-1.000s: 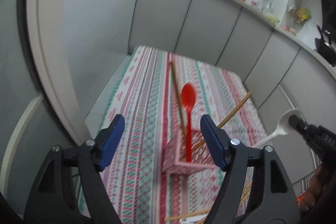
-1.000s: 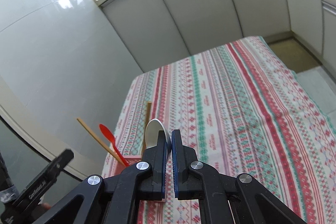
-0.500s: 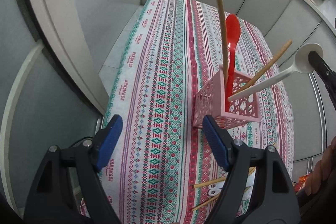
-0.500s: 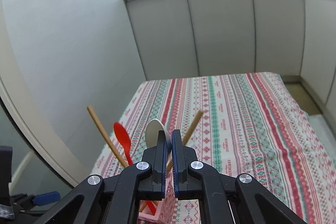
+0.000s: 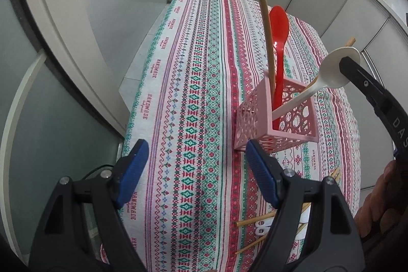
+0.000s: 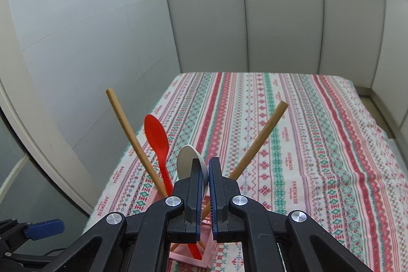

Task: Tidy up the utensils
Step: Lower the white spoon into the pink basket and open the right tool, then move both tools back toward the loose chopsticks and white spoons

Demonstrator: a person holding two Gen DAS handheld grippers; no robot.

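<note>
Nearest bench's front edge: left claw (image 5: 196, 170) spread wide, empty, over striped cloth (image 5: 188, 98). Beyond it, pink basket (image 5: 257, 119) holds red spoon (image 5: 279, 42) and two chopsticks (image 5: 262, 14). Right claw (image 6: 205, 167) pinched on white spoon (image 5: 329, 73), handle angled into basket.

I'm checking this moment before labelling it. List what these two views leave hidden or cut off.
- Left wrist view: chopsticks on the cloth and a small white item, mostly behind the left tool.
- Right wrist view: pink basket, largely hidden by the right tool.
- Both views: white spoon, handle end lost inside the basket.
- Right wrist view: left tool cut off at the corner.
</note>
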